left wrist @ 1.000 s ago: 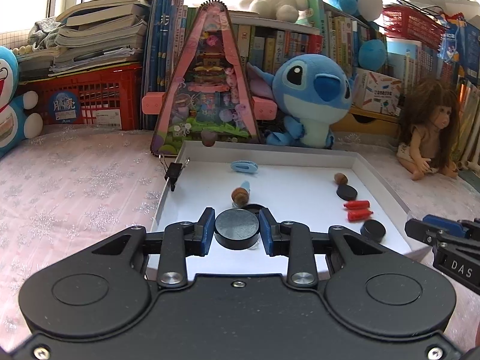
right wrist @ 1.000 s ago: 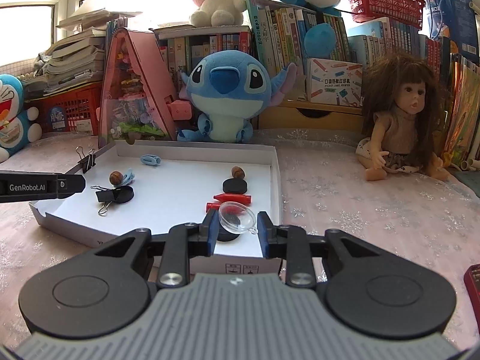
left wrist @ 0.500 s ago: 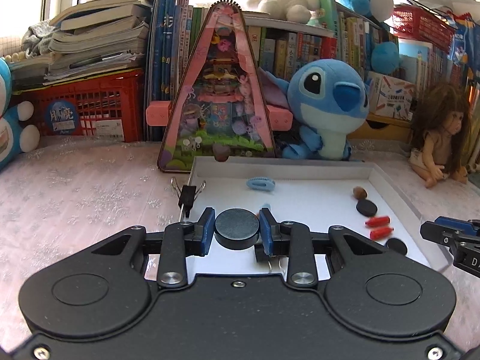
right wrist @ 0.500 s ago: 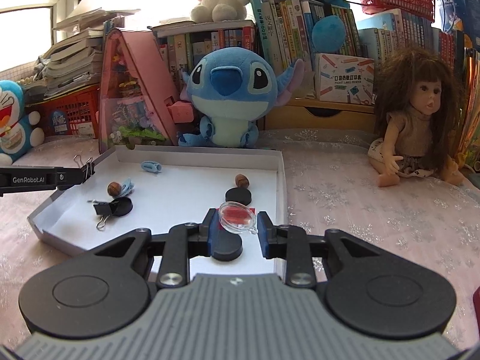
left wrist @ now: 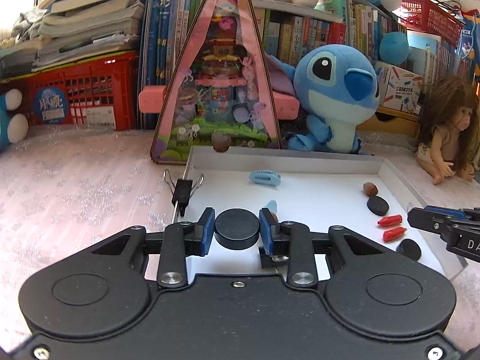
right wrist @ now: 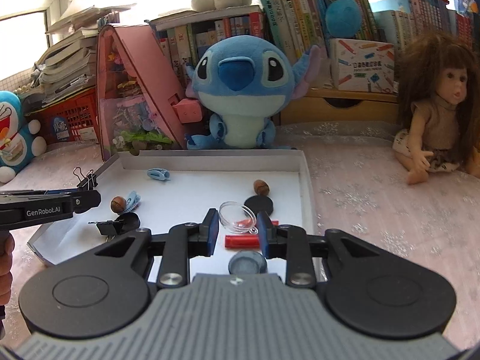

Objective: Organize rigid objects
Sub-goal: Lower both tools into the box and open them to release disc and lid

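- One white tray point(left wrist: 399, 177) sits on the pink cloth; against the earlier frames it lies further right in the left wrist view and nearer in the right, so both hands have shifted sideways.
- Left gripper point(left wrist: 237, 229) stays clamped on a black disc point(left wrist: 237, 231), held over the tray's left front part.
- Right gripper point(right wrist: 237, 228) stays clamped on a clear round cap point(right wrist: 237, 217), now above the red pegs point(right wrist: 241, 241) and a black disc point(right wrist: 258, 204).
- Judgement: both pieces are in carriage, neither yet placed; sorting remains incomplete.
- Loose acorns point(right wrist: 261, 186), blue clips point(right wrist: 158, 174) and binder clips point(right wrist: 87, 179) remain scattered.
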Tool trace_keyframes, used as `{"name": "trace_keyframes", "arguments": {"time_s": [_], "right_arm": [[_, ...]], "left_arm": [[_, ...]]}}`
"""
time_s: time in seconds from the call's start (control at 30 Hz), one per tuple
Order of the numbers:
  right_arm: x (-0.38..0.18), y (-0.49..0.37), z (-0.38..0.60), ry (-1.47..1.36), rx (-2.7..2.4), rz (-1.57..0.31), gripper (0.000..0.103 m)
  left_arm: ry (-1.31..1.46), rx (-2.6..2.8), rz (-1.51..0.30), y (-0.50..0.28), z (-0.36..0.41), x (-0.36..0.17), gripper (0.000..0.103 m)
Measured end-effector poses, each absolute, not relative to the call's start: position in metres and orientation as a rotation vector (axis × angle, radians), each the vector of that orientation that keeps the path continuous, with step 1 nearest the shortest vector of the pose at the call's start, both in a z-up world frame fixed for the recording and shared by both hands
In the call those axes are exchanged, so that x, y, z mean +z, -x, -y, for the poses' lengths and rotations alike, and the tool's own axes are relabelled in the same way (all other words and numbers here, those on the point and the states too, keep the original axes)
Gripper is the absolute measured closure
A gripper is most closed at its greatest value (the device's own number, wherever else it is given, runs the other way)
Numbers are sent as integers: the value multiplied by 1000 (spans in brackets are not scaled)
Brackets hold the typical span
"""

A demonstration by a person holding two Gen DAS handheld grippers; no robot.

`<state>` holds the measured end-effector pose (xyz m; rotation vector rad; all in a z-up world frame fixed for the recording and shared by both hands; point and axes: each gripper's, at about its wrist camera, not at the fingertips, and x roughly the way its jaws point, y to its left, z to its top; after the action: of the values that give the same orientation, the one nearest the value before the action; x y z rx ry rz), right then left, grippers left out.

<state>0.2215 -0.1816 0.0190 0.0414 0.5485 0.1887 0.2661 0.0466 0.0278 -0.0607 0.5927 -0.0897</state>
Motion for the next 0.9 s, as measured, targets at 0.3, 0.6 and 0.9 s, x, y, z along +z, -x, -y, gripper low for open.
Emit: {"name": "trace_keyframes", "arguments": {"time_s": [0.3,0.6,0.9], "right_arm": [[9,-244,160,-9,218,-547,70],[-5,-253,151,-14,245,-562,70],[-13,-256,148,0,240,-574,70]], "left_arm": [[58,-95,-586,-284,-38,18,73],[48,-82,-608,-291,-36,3,73],[23,-79,-592,-290,-33,1,73]]}}
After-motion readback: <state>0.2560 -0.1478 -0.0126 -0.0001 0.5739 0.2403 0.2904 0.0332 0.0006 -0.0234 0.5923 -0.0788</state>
